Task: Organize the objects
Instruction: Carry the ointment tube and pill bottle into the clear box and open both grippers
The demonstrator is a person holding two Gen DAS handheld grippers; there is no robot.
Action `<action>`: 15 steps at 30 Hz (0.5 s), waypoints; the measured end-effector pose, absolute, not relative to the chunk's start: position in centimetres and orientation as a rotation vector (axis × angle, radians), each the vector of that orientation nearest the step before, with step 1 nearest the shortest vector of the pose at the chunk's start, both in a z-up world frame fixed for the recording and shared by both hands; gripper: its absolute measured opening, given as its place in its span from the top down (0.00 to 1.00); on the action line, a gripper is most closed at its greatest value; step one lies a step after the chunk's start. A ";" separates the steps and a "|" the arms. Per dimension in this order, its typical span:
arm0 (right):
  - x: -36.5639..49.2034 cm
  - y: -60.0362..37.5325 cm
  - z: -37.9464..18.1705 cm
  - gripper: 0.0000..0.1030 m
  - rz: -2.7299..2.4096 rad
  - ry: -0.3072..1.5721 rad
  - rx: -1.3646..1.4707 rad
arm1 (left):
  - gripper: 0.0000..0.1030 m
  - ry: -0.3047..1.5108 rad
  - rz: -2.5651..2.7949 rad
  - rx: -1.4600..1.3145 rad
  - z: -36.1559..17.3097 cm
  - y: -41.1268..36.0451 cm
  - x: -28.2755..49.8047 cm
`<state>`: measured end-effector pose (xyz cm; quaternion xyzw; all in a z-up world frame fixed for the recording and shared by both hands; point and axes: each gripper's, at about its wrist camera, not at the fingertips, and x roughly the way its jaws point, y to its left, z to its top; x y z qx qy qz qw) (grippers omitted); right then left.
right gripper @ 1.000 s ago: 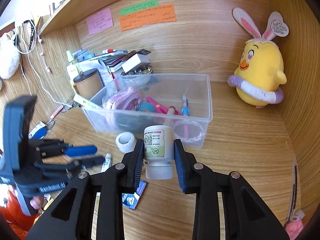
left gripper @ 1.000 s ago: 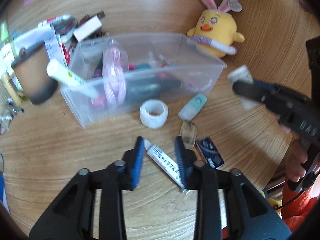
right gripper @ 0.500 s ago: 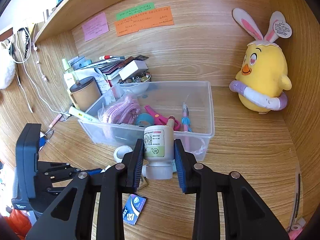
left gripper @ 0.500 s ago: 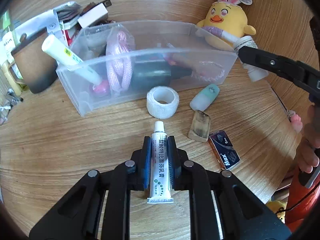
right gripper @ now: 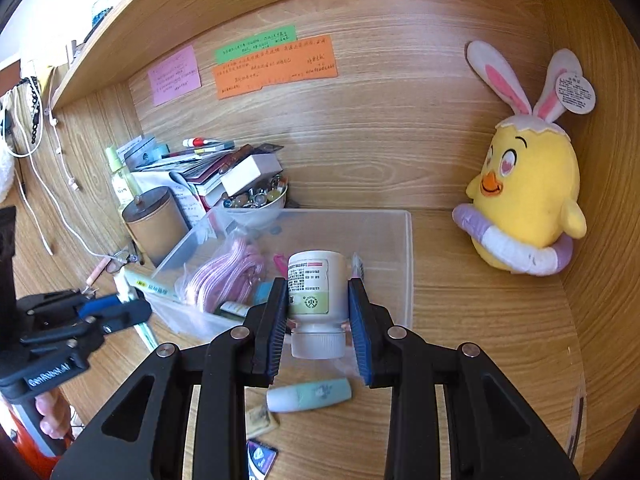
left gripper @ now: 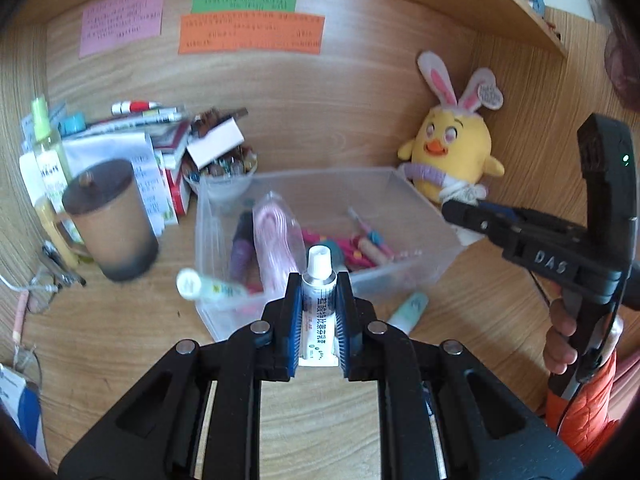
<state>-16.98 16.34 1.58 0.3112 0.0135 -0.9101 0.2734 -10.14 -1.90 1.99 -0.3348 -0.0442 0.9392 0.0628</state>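
Observation:
My left gripper (left gripper: 318, 300) is shut on a white ointment tube (left gripper: 319, 296), cap forward, lifted near the front wall of the clear plastic bin (left gripper: 404, 276). My right gripper (right gripper: 318, 312) is shut on a white pill bottle (right gripper: 316, 288), held cap toward the camera above the bin's front edge (right gripper: 408, 264). The bin holds a pink cord bundle (right gripper: 228, 272), pens and scissors. A long white tube (left gripper: 208, 286) leans over the bin's left front corner. The right gripper's side shows at the right of the left wrist view (left gripper: 520, 232).
A mint-green lip balm (right gripper: 308, 394), a small amber piece (right gripper: 262, 420) and a blue packet (right gripper: 260, 456) lie on the desk before the bin. A brown lidded cup (left gripper: 110, 220), stacked books and a bowl stand left. A yellow chick plush (right gripper: 528, 208) sits right.
My left gripper closed on the ointment tube and lifted it off the desk toward the bin. My right gripper carried the pill bottle forward over the bin's front edge.

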 end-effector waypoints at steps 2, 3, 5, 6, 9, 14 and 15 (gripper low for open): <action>-17.8 15.8 1.6 0.74 -2.451 0.052 0.847 | 0.86 -0.138 2.838 -0.999 2.7 -2.3 -10.7; -18.1 15.5 1.6 0.74 -2.450 0.060 0.852 | 0.86 -0.146 2.833 -0.997 2.9 -2.5 -11.1; -18.9 14.8 1.3 0.74 -2.443 0.076 0.871 | 0.86 -0.164 2.815 -1.009 3.1 -2.7 -12.3; -19.2 14.6 1.2 0.74 -2.439 0.083 0.880 | 0.86 -0.169 2.810 -1.015 3.1 -2.7 -12.8; -20.2 13.5 0.4 0.74 -2.433 0.121 0.911 | 0.86 -0.167 2.809 -1.042 2.9 -2.7 -14.3; -21.4 11.9 -1.4 0.74 -2.396 0.168 0.975 | 0.86 -0.182 2.784 -1.095 2.2 -2.7 -16.6; -21.5 11.8 -1.6 0.74 -2.392 0.174 0.984 | 0.86 -0.182 2.777 -1.107 1.9 -2.7 -17.1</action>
